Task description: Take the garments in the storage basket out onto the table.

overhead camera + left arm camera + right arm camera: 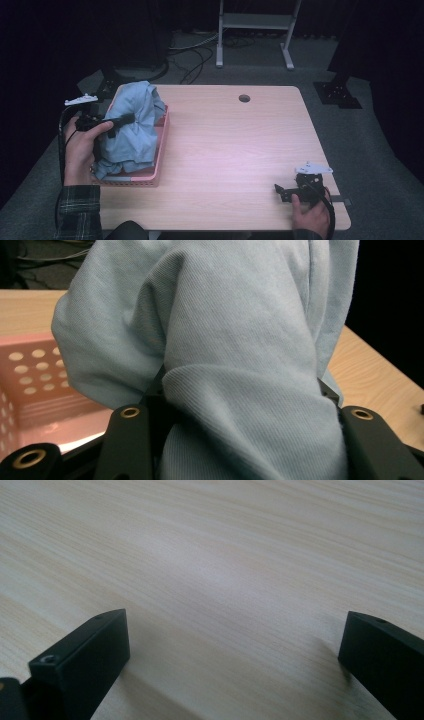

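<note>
At the near right corner of the table (240,150), the person's right hand (311,216) rests low on the wood and holds the right gripper (285,192), which points to the left across the table. In the right gripper view its two black jaws stand wide apart with only bare wood between them.

Farther in, at the left edge, the left hand (80,145) is lifted, wrist bent, and holds the left gripper (122,120) pointing to the right. Its jaws are closed on a thick fold of the light blue cloth (235,340), which bulges over them. The cloth hangs from this grip down into the pink basket (161,150), standing at the table's left edge.

Between the basket and the right hand lies a wide open area of wood, reaching to the far edge, where a small round hole (244,98) is.
</note>
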`<act>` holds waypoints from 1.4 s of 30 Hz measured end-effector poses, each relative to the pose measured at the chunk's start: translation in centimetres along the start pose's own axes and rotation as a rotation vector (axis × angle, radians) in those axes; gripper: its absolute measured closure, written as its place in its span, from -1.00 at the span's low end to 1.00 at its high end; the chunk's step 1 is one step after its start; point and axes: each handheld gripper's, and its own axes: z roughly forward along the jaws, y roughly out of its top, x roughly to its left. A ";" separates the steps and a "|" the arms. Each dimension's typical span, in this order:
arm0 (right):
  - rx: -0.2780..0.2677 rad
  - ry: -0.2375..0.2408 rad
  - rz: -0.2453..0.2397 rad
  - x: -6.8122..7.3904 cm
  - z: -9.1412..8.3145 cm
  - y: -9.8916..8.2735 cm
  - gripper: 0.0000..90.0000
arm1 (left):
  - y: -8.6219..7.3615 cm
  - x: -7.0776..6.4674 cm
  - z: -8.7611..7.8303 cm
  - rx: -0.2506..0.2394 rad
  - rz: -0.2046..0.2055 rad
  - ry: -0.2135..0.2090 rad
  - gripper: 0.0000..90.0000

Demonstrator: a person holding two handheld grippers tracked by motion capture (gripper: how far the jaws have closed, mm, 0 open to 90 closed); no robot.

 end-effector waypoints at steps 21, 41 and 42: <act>0.000 -0.001 0.002 0.0 0.0 0.0 -1.00 | 3.7 -3.2 -1.3 -0.046 0.054 -0.063 0.05; 0.000 -0.005 0.004 0.0 0.0 0.0 -1.00 | 4.4 -6.2 -0.3 -0.096 0.080 -0.210 0.05; 0.000 -0.005 0.004 0.0 0.0 0.0 -1.00 | 4.4 -6.4 -0.2 -0.093 0.084 -0.215 0.05</act>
